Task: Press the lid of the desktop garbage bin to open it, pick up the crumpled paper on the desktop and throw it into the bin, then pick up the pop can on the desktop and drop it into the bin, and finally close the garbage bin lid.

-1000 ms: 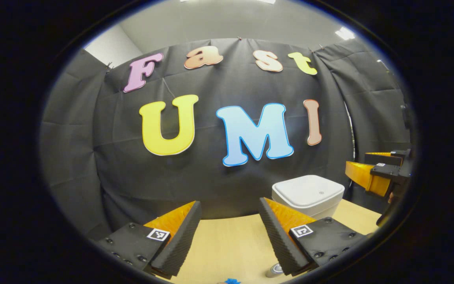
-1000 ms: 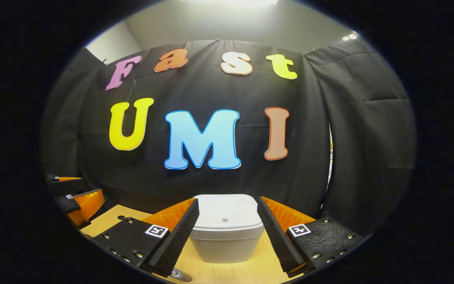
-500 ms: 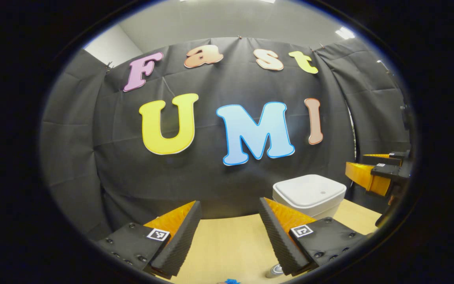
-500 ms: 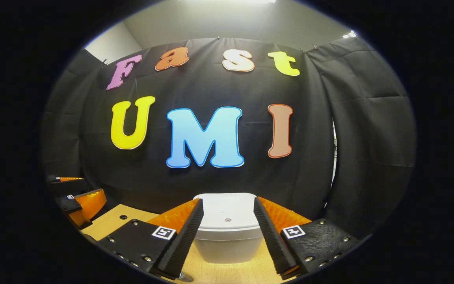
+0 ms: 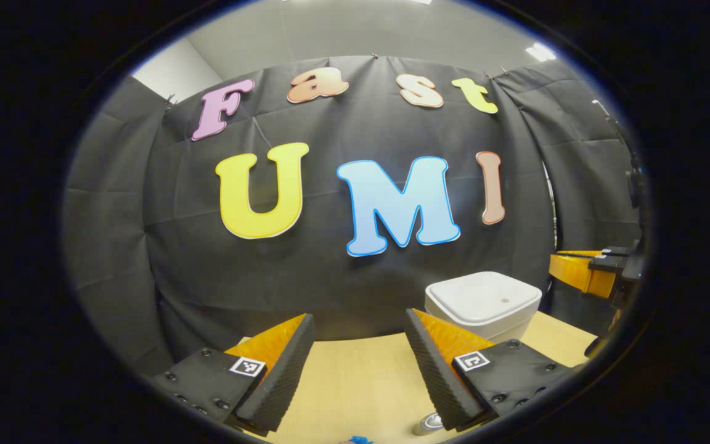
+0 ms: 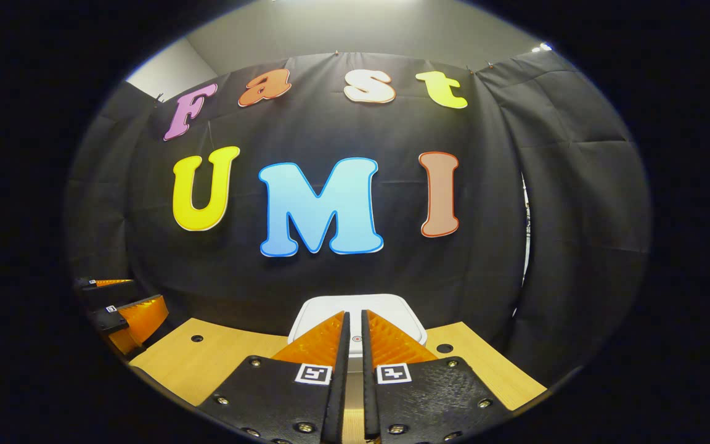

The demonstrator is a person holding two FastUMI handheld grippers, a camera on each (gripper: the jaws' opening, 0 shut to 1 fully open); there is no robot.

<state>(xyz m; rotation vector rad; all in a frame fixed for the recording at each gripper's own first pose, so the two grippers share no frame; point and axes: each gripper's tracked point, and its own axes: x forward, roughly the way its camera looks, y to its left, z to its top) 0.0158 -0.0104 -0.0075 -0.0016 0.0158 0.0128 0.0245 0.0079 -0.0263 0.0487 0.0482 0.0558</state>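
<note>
Right gripper nearly closed above the bin, left gripper open over the desk.

In the right gripper view, the right gripper (image 6: 353, 345) fills the bottom centre, its fingers drawn almost together with a thin slit between them, holding nothing; just past their tips sits the white bin (image 6: 407, 317), lid down, on the wooden desk (image 6: 207, 357). In the left gripper view, the left gripper (image 5: 360, 351) stands wide open and empty at the bottom; the can (image 5: 427, 423) peeps out at the bottom edge beside its right finger, a scrap of blue (image 5: 358, 439) left of it, and the bin lies farther off at lower right.
</note>
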